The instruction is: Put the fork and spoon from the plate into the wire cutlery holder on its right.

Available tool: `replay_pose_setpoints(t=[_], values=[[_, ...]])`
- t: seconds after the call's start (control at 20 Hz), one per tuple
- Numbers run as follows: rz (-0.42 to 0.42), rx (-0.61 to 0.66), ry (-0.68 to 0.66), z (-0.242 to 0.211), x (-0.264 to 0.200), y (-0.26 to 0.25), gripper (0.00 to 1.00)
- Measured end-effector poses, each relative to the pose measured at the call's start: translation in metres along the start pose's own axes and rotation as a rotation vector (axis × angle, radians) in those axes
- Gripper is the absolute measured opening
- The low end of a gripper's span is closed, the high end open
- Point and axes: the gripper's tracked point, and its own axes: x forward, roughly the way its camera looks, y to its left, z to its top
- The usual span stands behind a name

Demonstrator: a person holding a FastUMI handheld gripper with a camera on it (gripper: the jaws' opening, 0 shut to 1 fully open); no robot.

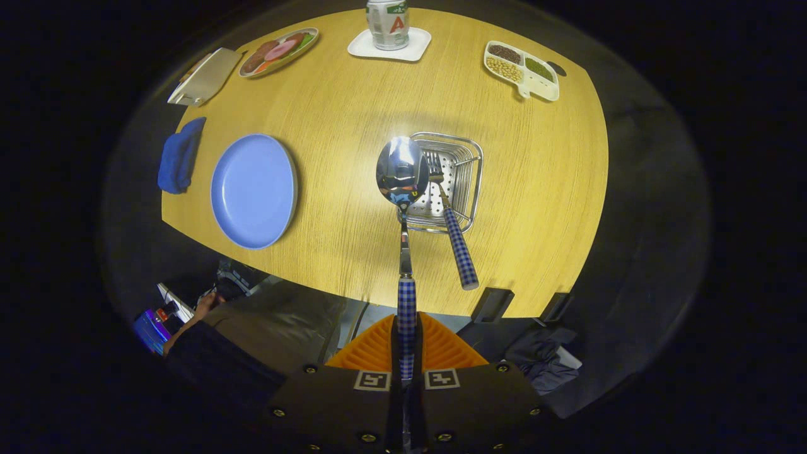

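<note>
Jaws clamp spoon handle — fork in holder.

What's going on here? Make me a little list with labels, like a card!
tool: shut on the spoon's checked handle
spoon: held up, bowl over the holder's near-left edge
fork: already in the holder, handle leaning out toward the tool
wire cutlery holder: on the table, right of the plate
blue plate: nothing on it
left to do: drop the spoon in

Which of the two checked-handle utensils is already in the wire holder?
The fork: it stands tines down in the wire holder. The spoon is clamped between the gripper fingers, above the holder's edge.
</note>
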Motion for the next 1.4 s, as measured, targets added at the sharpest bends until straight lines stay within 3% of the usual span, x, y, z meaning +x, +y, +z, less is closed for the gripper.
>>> replay_pose_setpoints(t=[0.55, 0.7, 1.15, 1.4], values=[[0.028, 0.054, 0.081, 0.006, 0.015, -0.011, 0.05], [-0.033, 0.042, 0.096, 0.012, 0.019, -0.022, 0.05], [-0.03, 0.009, 0.228, 0.016, 0.035, -0.015, 0.05], [-0.076, -0.028, 0.318, 0.018, 0.035, -0.021, 0.05]])
